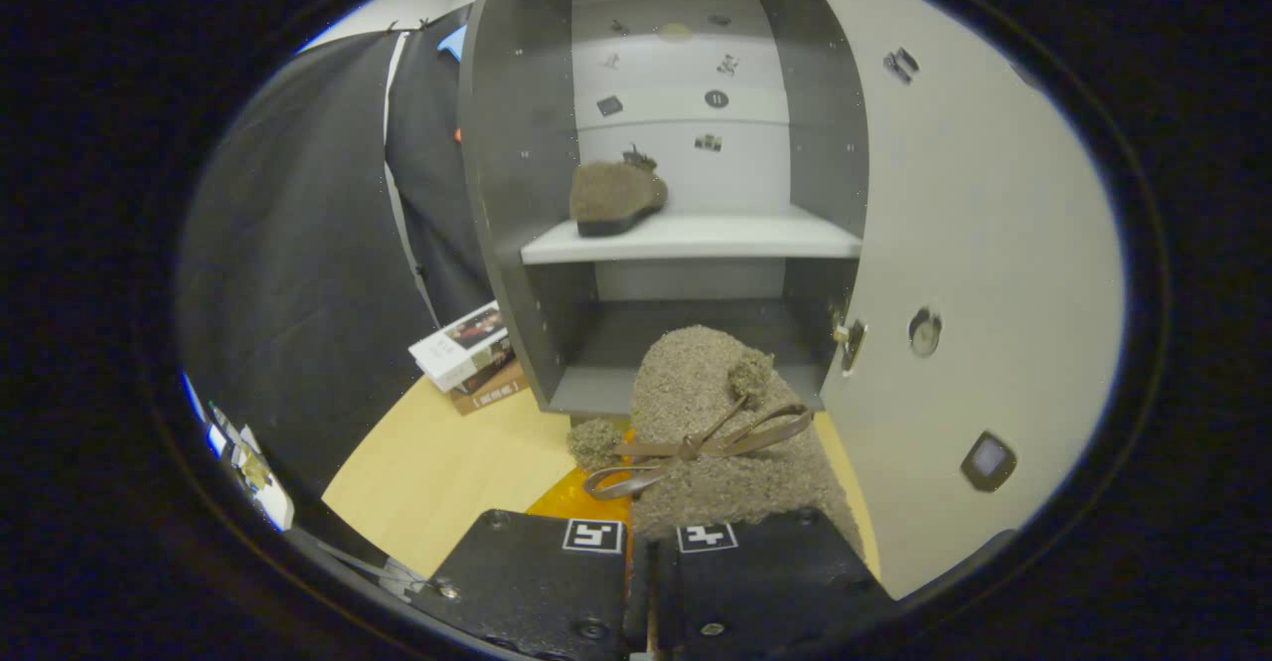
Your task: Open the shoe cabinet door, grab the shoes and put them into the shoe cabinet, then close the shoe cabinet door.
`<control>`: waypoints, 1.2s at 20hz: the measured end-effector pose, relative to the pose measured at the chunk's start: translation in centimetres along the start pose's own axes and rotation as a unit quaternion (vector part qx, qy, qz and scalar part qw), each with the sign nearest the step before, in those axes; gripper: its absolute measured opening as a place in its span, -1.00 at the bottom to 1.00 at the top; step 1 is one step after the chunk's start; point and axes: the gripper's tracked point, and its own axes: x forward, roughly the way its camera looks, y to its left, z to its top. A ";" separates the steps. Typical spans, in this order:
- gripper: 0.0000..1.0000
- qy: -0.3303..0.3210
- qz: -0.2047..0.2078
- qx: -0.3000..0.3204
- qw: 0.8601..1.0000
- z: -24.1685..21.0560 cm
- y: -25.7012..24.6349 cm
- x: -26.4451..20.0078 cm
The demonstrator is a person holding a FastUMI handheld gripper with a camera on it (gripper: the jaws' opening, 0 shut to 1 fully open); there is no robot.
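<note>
Holding a fuzzy brown slipper with a ribbon bow [720, 422], the gripper [651, 567] has its fingers nearly together, and the slipper's back end seems pinched between them. The slipper pokes forward toward the bottom shelf of the tall grey shoe cabinet [507, 194]. The cabinet's pale door [974, 244] stands wide open. A matching fuzzy brown slipper [614, 199] sits on the white middle shelf [735, 236]. The cabinet stands on a light wooden floor [447, 462]. A small stack of books [472, 358] lies beside it.
</note>
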 end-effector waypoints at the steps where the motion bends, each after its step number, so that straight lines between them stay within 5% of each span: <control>1: -0.86 -0.013 -0.002 0.001 1.000 1.7 0.0 -0.3; 11: -0.86 -0.121 -0.008 -0.012 0.993 17.4 0.8 1.3; 18: -0.86 -0.151 -0.020 -0.014 0.988 25.2 -0.8 7.8; 24: -0.86 -0.121 -0.030 -0.004 0.992 27.1 -2.5 16.1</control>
